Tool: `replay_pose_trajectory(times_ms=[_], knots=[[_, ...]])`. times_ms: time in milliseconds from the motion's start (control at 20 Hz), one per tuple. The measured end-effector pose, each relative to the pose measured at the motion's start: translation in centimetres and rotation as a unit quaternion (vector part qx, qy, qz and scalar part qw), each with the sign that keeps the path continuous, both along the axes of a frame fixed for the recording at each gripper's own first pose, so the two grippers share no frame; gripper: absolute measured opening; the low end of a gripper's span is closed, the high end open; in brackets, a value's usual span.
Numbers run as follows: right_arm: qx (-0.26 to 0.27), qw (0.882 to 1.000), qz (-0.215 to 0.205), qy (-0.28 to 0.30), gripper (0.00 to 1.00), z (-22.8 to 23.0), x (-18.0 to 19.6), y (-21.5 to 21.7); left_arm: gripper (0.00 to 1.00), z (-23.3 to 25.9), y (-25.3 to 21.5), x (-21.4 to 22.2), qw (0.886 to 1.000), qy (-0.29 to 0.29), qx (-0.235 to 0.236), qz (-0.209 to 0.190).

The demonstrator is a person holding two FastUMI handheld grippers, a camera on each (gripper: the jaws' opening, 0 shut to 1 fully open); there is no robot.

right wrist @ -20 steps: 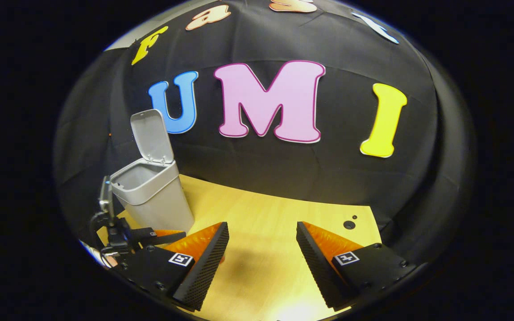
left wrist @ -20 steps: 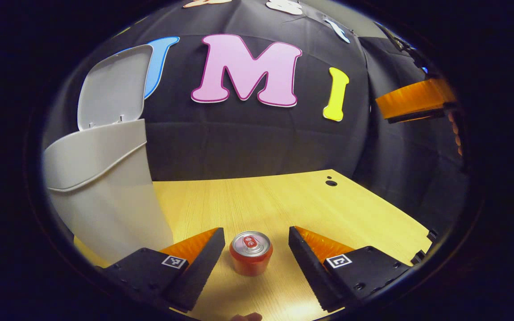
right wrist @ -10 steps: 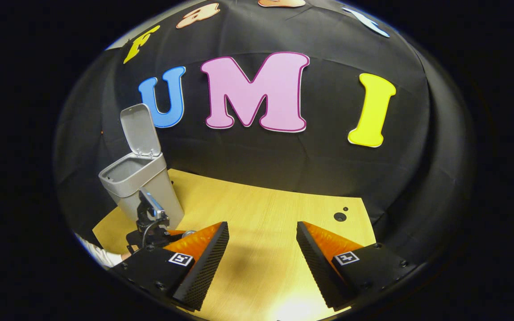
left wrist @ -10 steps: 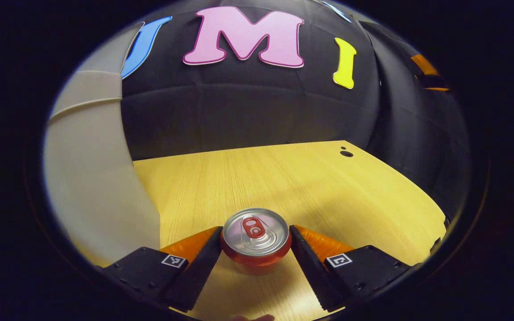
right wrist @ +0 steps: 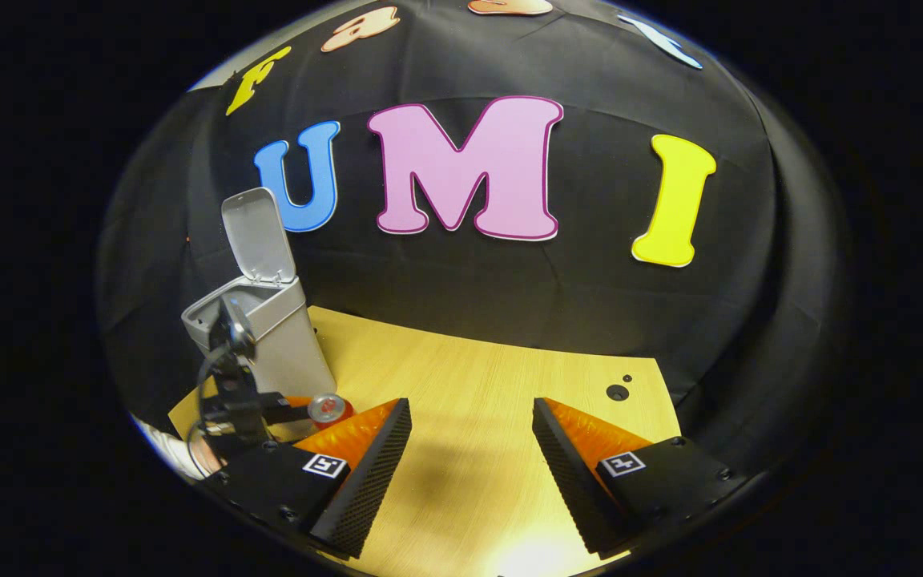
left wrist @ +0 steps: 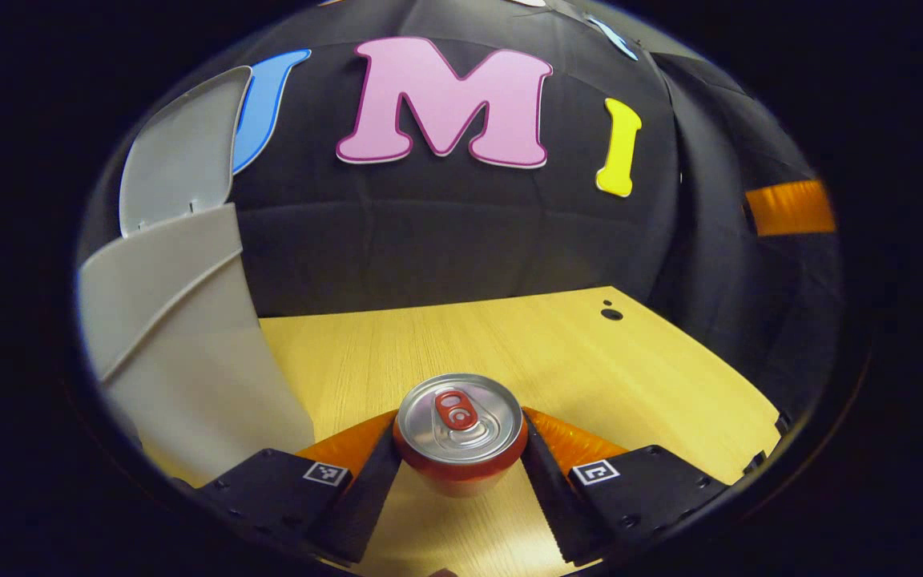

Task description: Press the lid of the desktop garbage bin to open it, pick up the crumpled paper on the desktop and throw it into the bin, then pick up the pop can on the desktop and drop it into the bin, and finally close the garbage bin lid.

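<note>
We see the bin point(right wrist: 265, 336) at the table's point(right wrist: 493, 417) far left corner, its lid point(right wrist: 257, 235) upright behind the opening — the pop can point(left wrist: 461, 433) sits upright just right of it, between the left gripper's point(left wrist: 461, 469) fingers.

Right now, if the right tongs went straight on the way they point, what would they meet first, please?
Probably nothing close: the right tongs stand open over bare table, and beyond its far edge hangs the black cloth wall, though depth is hard to judge.
</note>
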State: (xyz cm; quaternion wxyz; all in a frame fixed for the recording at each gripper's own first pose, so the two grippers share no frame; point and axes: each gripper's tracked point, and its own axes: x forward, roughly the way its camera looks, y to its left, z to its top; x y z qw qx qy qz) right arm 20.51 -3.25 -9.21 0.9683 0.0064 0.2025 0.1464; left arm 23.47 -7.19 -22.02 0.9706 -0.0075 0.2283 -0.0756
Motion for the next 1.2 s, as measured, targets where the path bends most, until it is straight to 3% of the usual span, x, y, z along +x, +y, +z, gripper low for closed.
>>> replay_pose_trajectory(times_ms=[300, 600, 700, 900, 1200], knots=[[-0.001, 1.000, 0.007, -0.016, 0.98, 0.6, -1.3, 1.3, 0.86, 12.5, 4.2, -0.7, 0.997, -0.074, 0.029, 0.009], [0.006, 0.999, 0.019, -0.028, 0.98, 0.8, -2.3, 3.2, 0.85, 22.1, 11.5, -2.1, 0.987, -0.133, 0.073, 0.049], [0.011, 0.999, 0.023, -0.029, 0.98, 0.9, -2.5, 4.0, 0.85, 22.7, 14.7, -2.1, 0.987, -0.128, 0.057, 0.078], [0.018, 0.999, 0.028, -0.033, 0.98, 0.9, -2.8, 5.0, 0.86, 19.1, 22.1, -2.6, 0.985, -0.079, 0.064, 0.142], [0.018, 0.999, 0.026, -0.025, 0.98, 0.4, -3.5, 5.1, 0.86, 16.4, 25.8, -3.1, 0.983, -0.049, 0.066, 0.165]])
